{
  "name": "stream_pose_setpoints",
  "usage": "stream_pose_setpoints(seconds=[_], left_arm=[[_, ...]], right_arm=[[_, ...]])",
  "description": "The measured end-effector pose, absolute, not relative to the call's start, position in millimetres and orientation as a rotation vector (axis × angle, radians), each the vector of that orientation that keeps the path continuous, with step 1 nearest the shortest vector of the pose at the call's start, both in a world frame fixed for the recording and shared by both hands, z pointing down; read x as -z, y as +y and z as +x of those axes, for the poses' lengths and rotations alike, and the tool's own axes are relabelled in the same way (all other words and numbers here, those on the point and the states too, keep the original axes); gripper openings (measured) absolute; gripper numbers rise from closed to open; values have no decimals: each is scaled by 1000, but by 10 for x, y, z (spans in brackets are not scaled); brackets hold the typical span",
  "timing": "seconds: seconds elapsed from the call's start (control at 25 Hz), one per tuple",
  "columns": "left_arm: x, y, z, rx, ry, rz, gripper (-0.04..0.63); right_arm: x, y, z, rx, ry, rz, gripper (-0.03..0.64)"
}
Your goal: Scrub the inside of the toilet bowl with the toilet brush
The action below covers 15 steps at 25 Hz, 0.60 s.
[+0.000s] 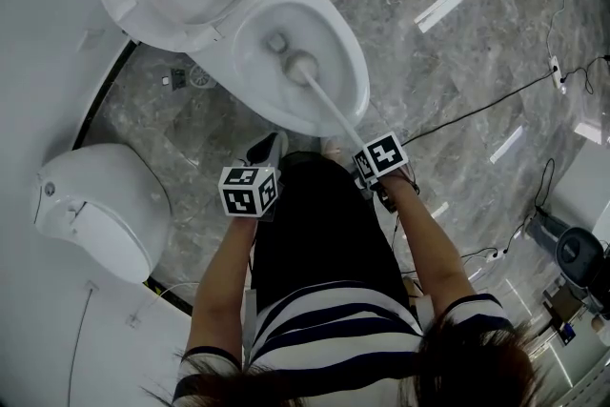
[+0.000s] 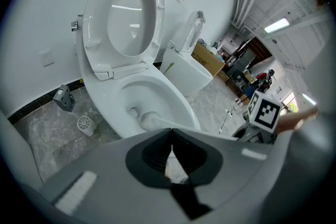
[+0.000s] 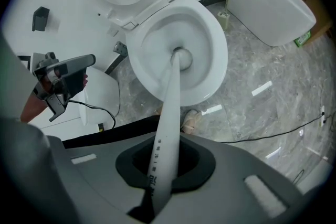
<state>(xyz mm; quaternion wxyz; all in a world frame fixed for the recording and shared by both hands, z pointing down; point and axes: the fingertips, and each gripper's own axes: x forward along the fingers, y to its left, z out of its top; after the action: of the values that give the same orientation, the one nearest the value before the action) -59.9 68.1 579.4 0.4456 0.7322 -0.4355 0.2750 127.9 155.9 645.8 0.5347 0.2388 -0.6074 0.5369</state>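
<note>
So, I'm running the right gripper (image 3: 164, 165) with its jaws clamping down on the toilet brush (image 3: 169, 102), gripping fairly far back along the white handle. The brush head (image 1: 303, 69) is sitting down inside the toilet bowl (image 1: 355, 71), right by the drain. Meanwhile the left gripper (image 2: 170, 160) is hanging off to the side, jaws pressed together on nothing. I'm guessing the brush is light plastic, a bit bendy along that long shaft and slick when wet. A firm squeeze on the handle looks like it's working, but I'm thinking a hold closer to the head would be giving me more scrubbing pressure.
</note>
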Motion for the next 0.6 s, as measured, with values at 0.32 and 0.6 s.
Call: stream_pose_setpoints(seconds=[0.32, 0.6], left_arm=[[-5816, 818, -715, -669, -1097, 1795, 0], [-5799, 873, -821, -653, -1121, 1778, 0]], right_arm=[[-6410, 1662, 1036, -1321, -1484, 530, 21], [-6418, 1535, 657, -1293, -1547, 472, 21]])
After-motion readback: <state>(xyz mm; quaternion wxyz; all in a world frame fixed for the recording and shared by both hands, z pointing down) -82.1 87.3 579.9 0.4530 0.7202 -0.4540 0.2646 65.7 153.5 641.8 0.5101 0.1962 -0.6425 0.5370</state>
